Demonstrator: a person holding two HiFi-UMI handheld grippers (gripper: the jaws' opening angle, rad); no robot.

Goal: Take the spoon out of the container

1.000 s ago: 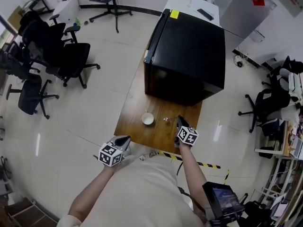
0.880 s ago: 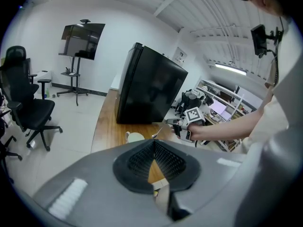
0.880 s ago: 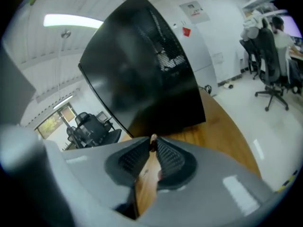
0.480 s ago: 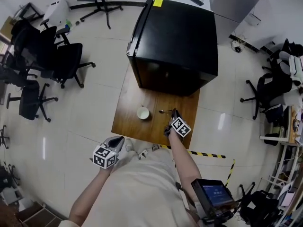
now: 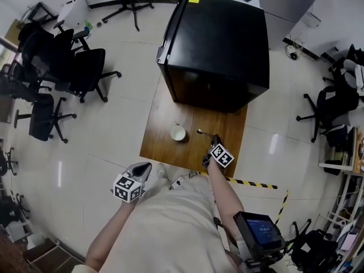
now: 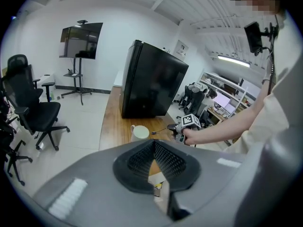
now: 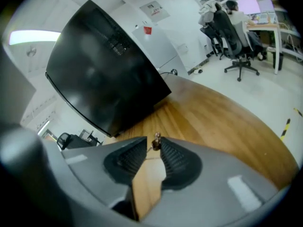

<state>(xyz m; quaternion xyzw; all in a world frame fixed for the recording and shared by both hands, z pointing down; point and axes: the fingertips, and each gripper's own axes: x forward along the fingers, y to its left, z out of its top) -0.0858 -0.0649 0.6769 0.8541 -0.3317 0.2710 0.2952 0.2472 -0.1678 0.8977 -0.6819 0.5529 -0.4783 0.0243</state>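
Wooden table (image 5: 162, 147) below. Left gripper (image 5: 145, 168) hangs off its near edge, jaws together, empty. Right gripper (image 5: 214, 138) has just been opening to a narrow gap around the spoon (image 5: 202, 132), which is outside the cup (image 5: 178, 133), so removal looks done.

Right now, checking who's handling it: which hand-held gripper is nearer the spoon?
Right. The right hand-held gripper has the handle end of the spoon between its jaws, which have just been opening; the left hand-held gripper hangs short of the table.
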